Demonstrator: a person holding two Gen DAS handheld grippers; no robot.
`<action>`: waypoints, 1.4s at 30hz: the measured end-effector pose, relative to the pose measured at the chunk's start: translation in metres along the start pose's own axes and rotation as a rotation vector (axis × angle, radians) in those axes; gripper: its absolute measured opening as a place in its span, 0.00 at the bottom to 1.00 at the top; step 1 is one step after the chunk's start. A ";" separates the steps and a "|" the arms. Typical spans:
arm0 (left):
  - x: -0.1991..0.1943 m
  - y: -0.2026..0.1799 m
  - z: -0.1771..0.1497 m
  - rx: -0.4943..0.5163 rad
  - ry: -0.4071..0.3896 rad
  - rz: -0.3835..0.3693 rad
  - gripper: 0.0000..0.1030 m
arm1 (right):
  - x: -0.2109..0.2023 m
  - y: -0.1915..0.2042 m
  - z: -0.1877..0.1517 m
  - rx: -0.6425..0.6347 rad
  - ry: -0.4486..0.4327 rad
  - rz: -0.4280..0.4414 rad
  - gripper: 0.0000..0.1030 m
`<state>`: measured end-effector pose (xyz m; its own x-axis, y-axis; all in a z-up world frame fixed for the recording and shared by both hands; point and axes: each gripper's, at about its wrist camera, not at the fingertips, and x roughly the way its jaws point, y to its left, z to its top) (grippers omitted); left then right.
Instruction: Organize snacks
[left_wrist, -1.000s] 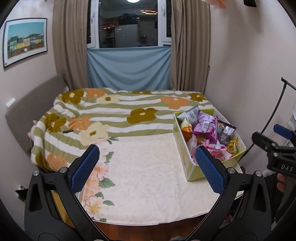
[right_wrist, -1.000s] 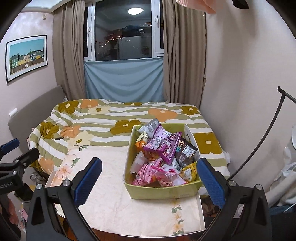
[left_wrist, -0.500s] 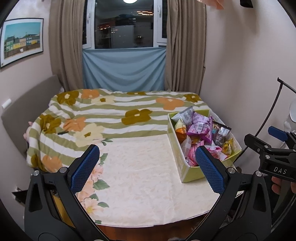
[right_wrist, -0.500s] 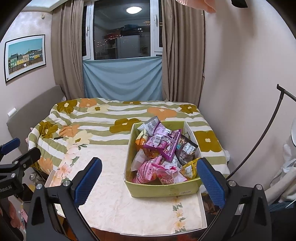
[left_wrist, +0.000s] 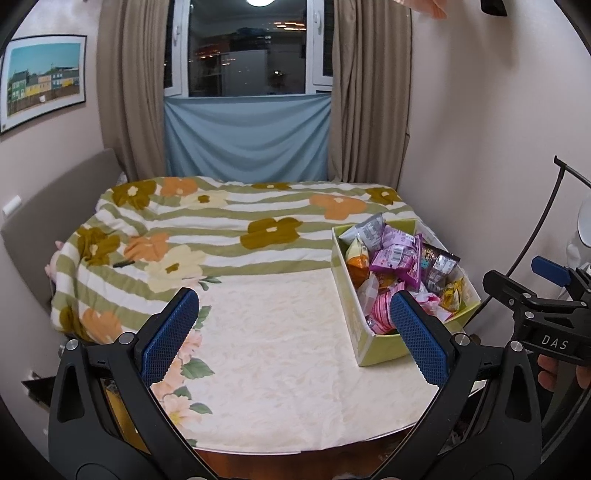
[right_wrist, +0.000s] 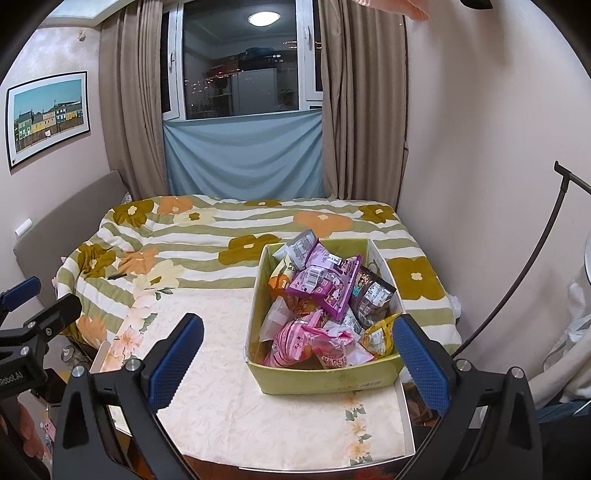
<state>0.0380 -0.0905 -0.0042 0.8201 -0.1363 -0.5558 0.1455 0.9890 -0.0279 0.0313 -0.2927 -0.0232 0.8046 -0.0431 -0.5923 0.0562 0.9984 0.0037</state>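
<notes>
A yellow-green cardboard box (right_wrist: 317, 380) full of snack packets stands on the cream floral tablecloth (right_wrist: 229, 406). On top lie a purple packet (right_wrist: 325, 284), a pink striped packet (right_wrist: 295, 339), a dark packet (right_wrist: 373, 295) and a yellow one (right_wrist: 380, 336). My right gripper (right_wrist: 295, 343) is open, held wide before the box's near wall. In the left wrist view the same box (left_wrist: 373, 350) sits at the right. My left gripper (left_wrist: 295, 325) is open over bare cloth (left_wrist: 277, 350), its right finger (left_wrist: 417, 336) overlapping the box. Neither gripper holds anything.
Behind the table is a bed with a green-striped flower blanket (left_wrist: 229, 225), curtains and a window. A black curved stand (right_wrist: 532, 266) rises at the right wall. The right gripper's body and a hand show at right (left_wrist: 546, 325) in the left wrist view.
Both cameras have eased back and lifted slightly, so the box sits a little lower and nearer in each view. Both grippers stay open and empty.
</notes>
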 end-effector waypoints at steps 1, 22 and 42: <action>0.000 0.000 0.000 0.000 0.000 0.000 1.00 | 0.000 0.000 0.000 0.000 -0.001 0.001 0.99; 0.002 -0.010 0.003 -0.006 -0.011 0.016 1.00 | 0.001 -0.003 0.000 0.003 -0.001 0.002 0.99; -0.010 -0.014 0.000 0.021 -0.059 -0.003 1.00 | -0.003 0.005 -0.003 0.022 -0.001 -0.014 0.99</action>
<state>0.0278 -0.1030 0.0019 0.8508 -0.1436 -0.5056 0.1595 0.9871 -0.0120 0.0275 -0.2877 -0.0238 0.8040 -0.0567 -0.5920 0.0804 0.9967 0.0138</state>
